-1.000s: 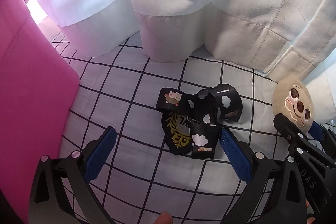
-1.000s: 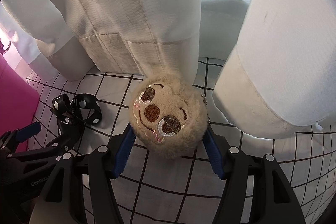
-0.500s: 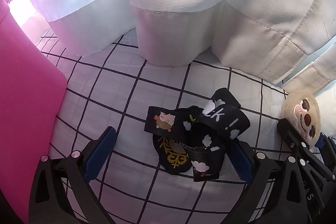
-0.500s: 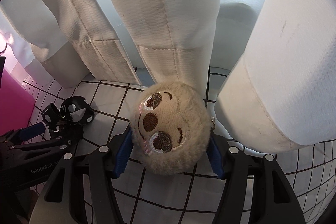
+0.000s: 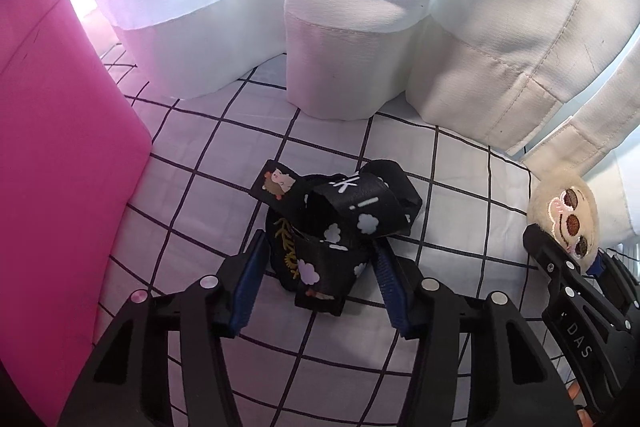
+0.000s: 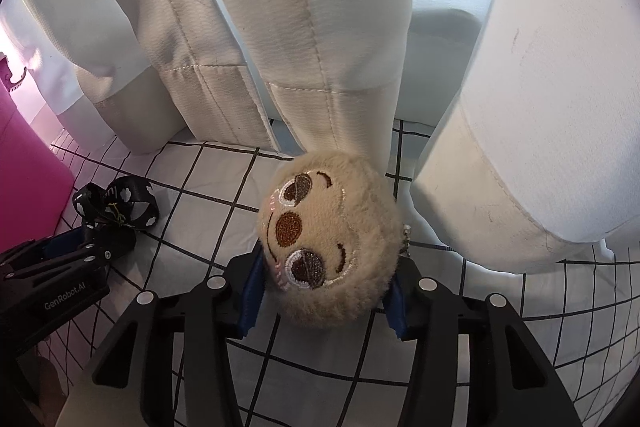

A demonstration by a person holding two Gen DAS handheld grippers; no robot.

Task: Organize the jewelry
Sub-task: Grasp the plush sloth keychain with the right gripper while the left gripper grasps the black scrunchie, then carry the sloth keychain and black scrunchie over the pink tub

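A tangled black strap (image 5: 340, 219) printed with white clouds and a small animal lies on the grid-patterned cloth (image 5: 460, 187). My left gripper (image 5: 320, 267) straddles its near end, jaws closing, blue pads touching both sides of the bundle. The strap (image 6: 116, 203) also shows at the left of the right wrist view. A round beige plush charm (image 6: 324, 235) with an embroidered face sits between the blue pads of my right gripper (image 6: 326, 291), whose jaws are closing and pressing into its fur. A small metal chain (image 6: 406, 239) hangs at its right side. The plush (image 5: 564, 211) appears at the right of the left wrist view.
A pink box (image 5: 60, 147) stands close on the left. White curtain folds (image 5: 340, 7) hang down onto the cloth along the back, just beyond both items. The two grippers work side by side, a short gap apart.
The left jaws have narrowed from wide open onto the strap, which now sits closer between the pads. The right jaws have squeezed tighter on the plush, which turned slightly.
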